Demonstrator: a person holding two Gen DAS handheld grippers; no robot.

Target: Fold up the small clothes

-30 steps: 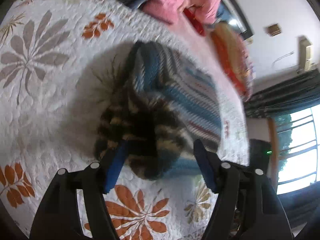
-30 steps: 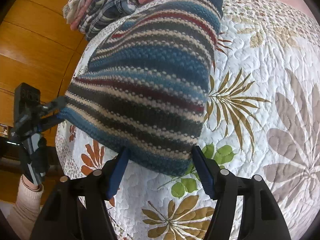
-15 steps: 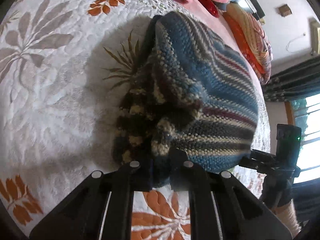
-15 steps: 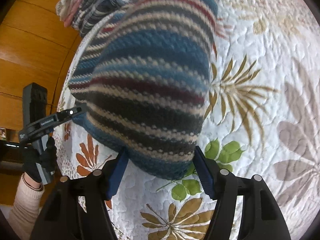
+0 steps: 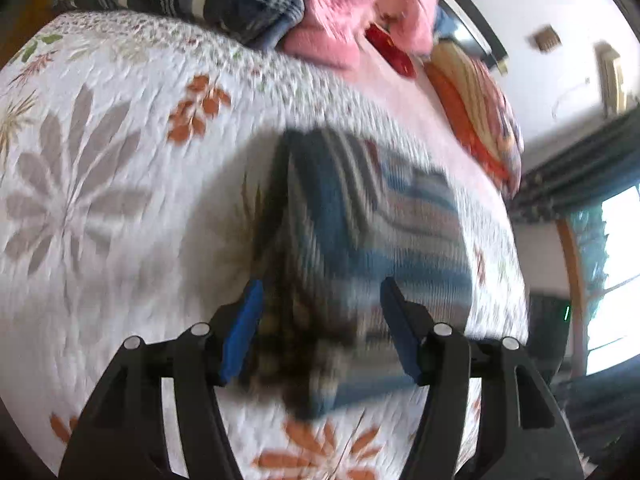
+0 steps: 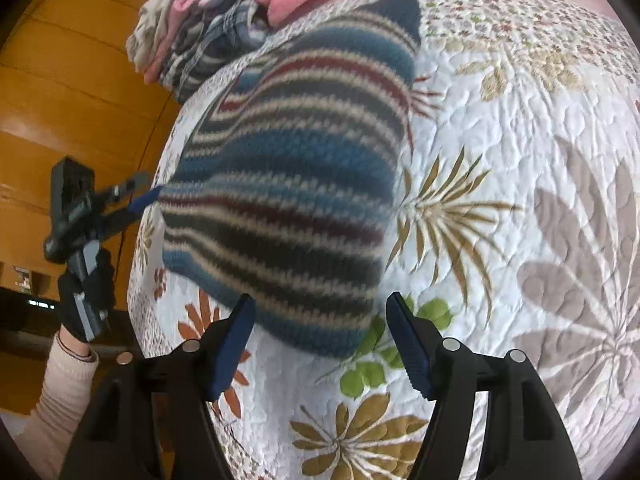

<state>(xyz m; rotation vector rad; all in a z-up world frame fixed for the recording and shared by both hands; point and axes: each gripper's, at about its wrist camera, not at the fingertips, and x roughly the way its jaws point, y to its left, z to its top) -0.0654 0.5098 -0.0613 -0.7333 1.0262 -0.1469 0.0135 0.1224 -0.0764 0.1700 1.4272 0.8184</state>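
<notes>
My left gripper (image 5: 320, 320) spread wide, right gripper (image 6: 320, 336) wide too, folded blue-striped knitted garment (image 6: 288, 200) near the white floral quilt's (image 6: 500, 160) edge, plaid and pink clothes (image 5: 224, 0) piled at its far edge.

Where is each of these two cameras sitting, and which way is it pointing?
Left wrist view: sits on the left gripper, looking along its open blue-padded fingers at the striped knitted garment on the white floral quilt.
Right wrist view: sits on the right gripper, also open, facing the same garment; a gloved hand holds the left gripper.
Shared: garment, quilt.
</notes>
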